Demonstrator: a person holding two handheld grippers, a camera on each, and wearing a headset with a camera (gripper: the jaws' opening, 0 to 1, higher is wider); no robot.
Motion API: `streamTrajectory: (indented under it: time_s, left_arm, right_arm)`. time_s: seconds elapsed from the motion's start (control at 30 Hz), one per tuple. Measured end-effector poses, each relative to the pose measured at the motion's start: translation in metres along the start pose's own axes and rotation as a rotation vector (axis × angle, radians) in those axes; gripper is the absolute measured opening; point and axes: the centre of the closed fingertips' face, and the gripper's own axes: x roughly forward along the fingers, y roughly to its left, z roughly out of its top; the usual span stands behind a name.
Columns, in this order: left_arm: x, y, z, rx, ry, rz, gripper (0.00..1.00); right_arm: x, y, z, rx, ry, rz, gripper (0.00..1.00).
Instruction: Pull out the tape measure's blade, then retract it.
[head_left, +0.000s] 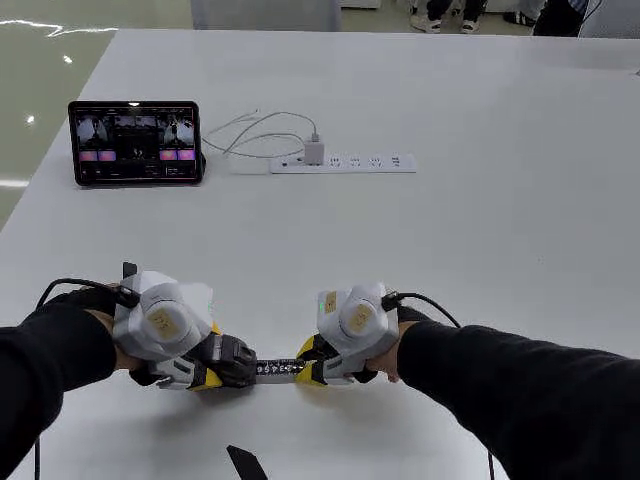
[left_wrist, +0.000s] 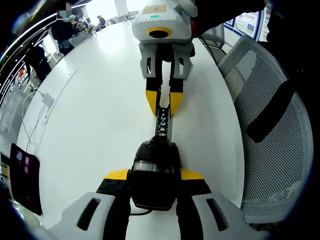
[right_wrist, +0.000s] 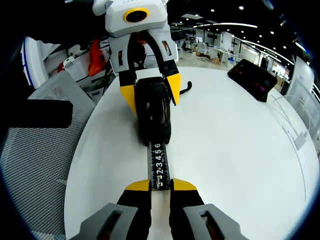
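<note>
A black tape measure case (head_left: 228, 360) (left_wrist: 154, 172) (right_wrist: 154, 111) lies near the table's front edge, and my left gripper (head_left: 205, 375) (left_wrist: 155, 175) is shut on it. A short length of dark blade with white numbers (head_left: 278, 368) (left_wrist: 162, 125) (right_wrist: 158, 167) runs out of the case toward the right. My right gripper (head_left: 308, 374) (right_wrist: 160, 186) is shut on the blade's end, its yellow fingertips (left_wrist: 151, 100) pinching it. The two grippers face each other, a small gap apart.
A tablet (head_left: 136, 142) stands at the back left of the white table (head_left: 480, 200). A white power strip (head_left: 345, 162) with a charger and cable lies behind the middle. A mesh chair (left_wrist: 270, 125) stands at the table's near side. A black object (head_left: 245, 462) lies at the front edge.
</note>
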Motion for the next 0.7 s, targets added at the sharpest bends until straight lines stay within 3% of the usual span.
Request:
streamTrajectory:
  time_s: [0.13,0.2,0.7]
  left_arm:
    - [0.0,0.0,-0.001,0.003,-0.001,-0.003,0.29]
    - [0.0,0.0,-0.001,-0.001,0.001,-0.004,0.29]
    - [0.001,0.0,-0.001,-0.008,0.004,0.001,0.29]
  right_arm:
    - [-0.004,0.0,-0.005,-0.02,0.034,0.006,0.09]
    - [-0.007,0.001,-0.007,0.008,0.028,0.01,0.09]
    - [-0.012,-0.002,-0.012,0.0,0.025,-0.003,0.09]
